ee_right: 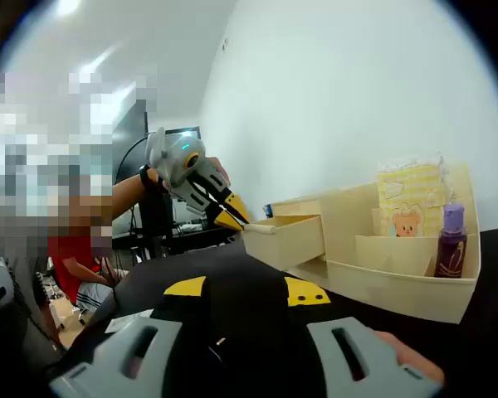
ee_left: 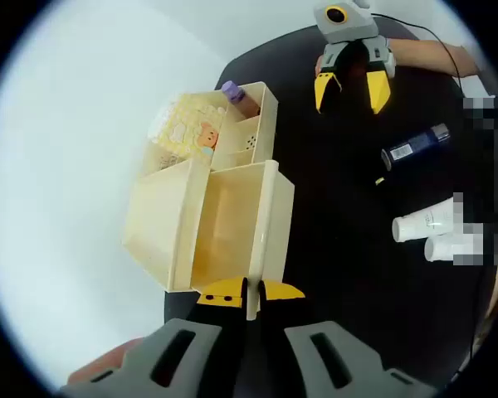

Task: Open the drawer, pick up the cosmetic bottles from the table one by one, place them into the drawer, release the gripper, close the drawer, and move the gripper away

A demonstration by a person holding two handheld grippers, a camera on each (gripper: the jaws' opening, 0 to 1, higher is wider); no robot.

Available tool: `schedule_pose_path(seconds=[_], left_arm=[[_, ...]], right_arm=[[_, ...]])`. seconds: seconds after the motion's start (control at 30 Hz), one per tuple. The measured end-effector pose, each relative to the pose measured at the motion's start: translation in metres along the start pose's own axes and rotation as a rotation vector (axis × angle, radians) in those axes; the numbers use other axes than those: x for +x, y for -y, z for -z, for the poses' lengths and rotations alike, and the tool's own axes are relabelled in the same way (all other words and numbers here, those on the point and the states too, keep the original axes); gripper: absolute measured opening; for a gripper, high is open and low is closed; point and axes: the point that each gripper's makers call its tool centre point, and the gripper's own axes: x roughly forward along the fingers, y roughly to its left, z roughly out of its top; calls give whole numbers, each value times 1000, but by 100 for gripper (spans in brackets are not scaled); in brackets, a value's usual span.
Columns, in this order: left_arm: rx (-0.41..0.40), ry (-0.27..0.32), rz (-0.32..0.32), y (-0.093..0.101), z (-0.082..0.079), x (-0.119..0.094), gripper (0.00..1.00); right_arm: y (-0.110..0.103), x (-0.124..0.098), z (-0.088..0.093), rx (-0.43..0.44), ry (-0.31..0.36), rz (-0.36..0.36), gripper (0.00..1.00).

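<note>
- In the left gripper view, the left claw [ee_left: 247, 292] rises from the bottom centre, its yellow-tipped jaws clamped together on the front edge of the pulled-out drawer [ee_left: 224, 228].
- The drawer is cream-coloured, open, and sits mid-frame, sticking out of a cream organizer [ee_left: 212, 157] on the black tabletop [ee_left: 340, 274].
- At the top of the organizer, a purple-capped bottle [ee_left: 235, 95] stands in a compartment beside a yellow patterned card [ee_left: 187, 128].
- The right claw [ee_left: 353, 89] hangs at the upper right of that view, jaws apart, holding nothing.
- To the right lie a dark blue bottle [ee_left: 415, 148] and, lower, two white bottles [ee_left: 423, 222] side by side, partly blurred.
- In the right gripper view, its own jaws at the bottom stand apart above the dark tabletop; the left claw [ee_right: 232, 217] grips the drawer front at centre.
</note>
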Motion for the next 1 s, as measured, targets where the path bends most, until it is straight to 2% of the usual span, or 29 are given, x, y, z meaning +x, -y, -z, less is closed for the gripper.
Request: schedule_pose_path(seconds=[0.43, 0.67, 0.8, 0.87, 1.0], left_arm=[[20, -7, 16, 19, 0, -8, 5], [14, -1, 46, 34, 0, -12, 5], [18, 4, 45, 37, -1, -13, 5], [18, 3, 46, 29, 1, -12, 5], [14, 10, 39, 28, 0, -11, 7]], right_arm=[[7, -1, -4, 8, 9, 8, 30], [13, -1, -6, 11, 7, 7, 30], [15, -1, -7, 9, 5, 6, 30], [15, -1, -7, 10, 7, 7, 30], [16, -1, -6, 7, 0, 9, 30]])
